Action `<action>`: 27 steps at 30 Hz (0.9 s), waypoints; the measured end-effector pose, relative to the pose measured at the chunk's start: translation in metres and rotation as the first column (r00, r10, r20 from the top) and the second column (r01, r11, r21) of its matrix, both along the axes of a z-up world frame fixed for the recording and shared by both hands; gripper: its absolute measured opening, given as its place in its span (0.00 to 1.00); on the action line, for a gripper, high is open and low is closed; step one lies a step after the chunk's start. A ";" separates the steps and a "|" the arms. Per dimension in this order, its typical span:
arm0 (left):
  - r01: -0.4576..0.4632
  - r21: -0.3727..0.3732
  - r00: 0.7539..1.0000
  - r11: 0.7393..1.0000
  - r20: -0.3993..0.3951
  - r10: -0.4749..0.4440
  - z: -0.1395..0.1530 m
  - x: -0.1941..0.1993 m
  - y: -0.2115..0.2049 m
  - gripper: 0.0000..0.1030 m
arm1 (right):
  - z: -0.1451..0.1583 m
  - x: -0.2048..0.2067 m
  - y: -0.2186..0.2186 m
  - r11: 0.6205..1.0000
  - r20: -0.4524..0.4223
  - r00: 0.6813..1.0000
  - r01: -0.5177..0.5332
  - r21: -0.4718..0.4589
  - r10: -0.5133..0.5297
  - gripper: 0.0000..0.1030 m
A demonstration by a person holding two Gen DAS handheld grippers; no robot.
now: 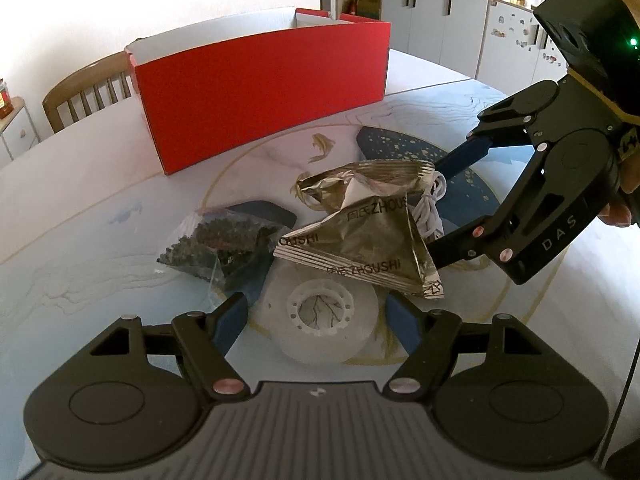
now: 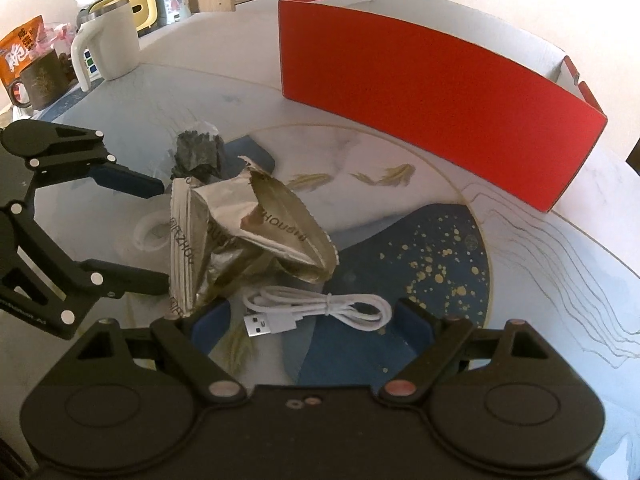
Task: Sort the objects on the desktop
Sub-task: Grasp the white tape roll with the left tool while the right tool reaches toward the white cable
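A white tape roll (image 1: 320, 344) lies on the table between the fingers of my left gripper (image 1: 324, 298), which is open; a small gap shows on each side of the roll. A crumpled gold foil packet (image 1: 360, 224) rests partly on the roll. Left of the packet is a clear bag of dark bits (image 1: 216, 244). In the right wrist view my right gripper (image 2: 310, 314) stands open just above a coiled white USB cable (image 2: 320, 306), beside the foil packet (image 2: 248, 232). The left gripper (image 2: 160, 232) shows at the left, astride the tape roll (image 2: 150, 232). A red box (image 2: 432, 116) stands behind.
The red box (image 1: 260, 92) is open at the top, at the far side of the patterned table (image 1: 80, 260). A white mug (image 2: 108, 48), a brown mug (image 2: 40, 80) and snack bags crowd the far left corner. A wooden chair (image 1: 88, 92) stands behind the table.
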State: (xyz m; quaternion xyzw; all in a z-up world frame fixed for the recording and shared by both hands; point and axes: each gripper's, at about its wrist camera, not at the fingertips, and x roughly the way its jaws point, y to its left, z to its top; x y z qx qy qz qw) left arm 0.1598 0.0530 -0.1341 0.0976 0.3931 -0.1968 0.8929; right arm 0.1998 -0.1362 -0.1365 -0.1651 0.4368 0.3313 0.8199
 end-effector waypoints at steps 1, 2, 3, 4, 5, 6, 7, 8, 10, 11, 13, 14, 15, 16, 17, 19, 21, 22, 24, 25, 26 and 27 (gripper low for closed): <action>0.001 0.000 1.000 1.000 0.000 -0.001 0.000 0.000 0.000 0.73 | 0.000 0.000 0.000 1.000 0.001 1.000 0.001 0.001 -0.001 0.86; 0.002 -0.001 1.000 1.000 0.001 -0.002 0.000 0.001 0.000 0.73 | 0.000 0.000 0.000 1.000 0.002 1.000 0.001 0.003 -0.001 0.85; 0.003 -0.001 1.000 1.000 0.001 -0.003 0.001 0.000 0.000 0.73 | 0.000 0.000 -0.001 1.000 0.005 1.000 0.001 0.004 -0.001 0.85; 0.003 -0.001 1.000 1.000 0.002 -0.003 0.001 0.000 0.000 0.73 | 0.000 0.000 -0.001 1.000 0.007 1.000 0.002 0.005 -0.002 0.83; 0.003 0.000 1.000 1.000 0.002 -0.003 0.001 0.000 0.000 0.73 | 0.001 0.000 -0.002 1.000 0.009 1.000 0.003 0.007 -0.003 0.81; 0.002 -0.001 1.000 1.000 0.002 -0.002 0.001 -0.001 0.000 0.72 | 0.001 0.000 -0.003 1.000 0.011 1.000 0.005 0.009 -0.005 0.80; -0.001 -0.001 1.000 1.000 0.002 0.001 0.001 -0.001 0.000 0.71 | 0.002 0.000 -0.003 1.000 0.013 1.000 0.007 0.010 -0.007 0.77; -0.002 -0.001 1.000 1.000 0.003 0.002 0.001 -0.001 0.000 0.68 | 0.003 0.001 -0.004 1.000 0.013 1.000 0.007 0.011 -0.007 0.75; -0.001 -0.002 1.000 1.000 0.005 0.001 0.002 -0.001 0.000 0.62 | 0.005 0.002 -0.004 1.000 0.010 1.000 0.006 0.008 -0.007 0.74; -0.002 -0.003 1.000 1.000 0.005 0.002 0.003 -0.001 0.000 0.57 | 0.005 0.002 -0.003 1.000 0.013 1.000 0.006 0.006 -0.006 0.74; -0.008 -0.004 1.000 1.000 0.002 0.008 0.003 -0.001 0.000 0.57 | 0.007 0.002 -0.003 1.000 0.016 1.000 0.006 -0.002 -0.006 0.73; -0.013 -0.004 1.000 1.000 0.001 0.013 0.004 -0.001 0.001 0.57 | 0.007 0.002 -0.003 1.000 0.017 1.000 0.007 -0.006 -0.007 0.73; -0.016 -0.003 1.000 1.000 0.000 0.016 0.004 -0.002 0.001 0.57 | 0.008 0.002 -0.003 1.000 0.017 1.000 0.010 -0.012 -0.010 0.73; -0.020 -0.002 1.000 1.000 -0.001 0.020 0.004 -0.003 0.001 0.56 | 0.009 0.003 -0.004 1.000 0.014 1.000 0.012 -0.015 -0.012 0.73; -0.024 -0.002 1.000 1.000 -0.004 0.024 0.004 -0.003 0.002 0.56 | 0.009 0.003 -0.006 1.000 0.011 1.000 0.014 -0.017 -0.014 0.73; -0.038 -0.003 0.999 0.999 -0.008 0.038 0.005 -0.005 0.002 0.56 | 0.010 0.003 -0.009 1.000 0.013 1.000 0.014 -0.024 -0.014 0.73; -0.056 -0.006 0.998 0.998 -0.012 0.056 0.005 -0.007 0.004 0.56 | 0.011 0.003 -0.012 1.000 0.015 1.000 0.015 -0.027 -0.014 0.73; -0.065 -0.010 0.998 0.998 -0.013 0.064 0.006 -0.008 0.005 0.56 | 0.012 0.003 -0.013 1.000 0.017 1.000 0.015 -0.027 -0.014 0.73; -0.075 -0.015 0.997 0.997 -0.012 0.075 0.009 -0.011 0.007 0.56 | 0.015 0.003 -0.016 1.000 0.020 1.000 0.015 -0.027 -0.014 0.73; -0.080 -0.019 0.997 0.997 -0.009 0.080 0.011 -0.013 0.007 0.56 | 0.016 0.002 -0.018 1.000 0.020 1.000 0.014 -0.026 -0.013 0.73; -0.088 -0.024 0.996 0.996 -0.006 0.088 0.013 -0.014 0.008 0.56 | 0.018 0.002 -0.019 1.000 0.020 1.000 0.012 -0.026 -0.012 0.73; -0.093 -0.026 0.996 0.995 -0.007 0.093 0.014 -0.015 0.009 0.56 | 0.019 0.001 -0.020 1.000 0.022 1.000 0.012 -0.026 -0.011 0.73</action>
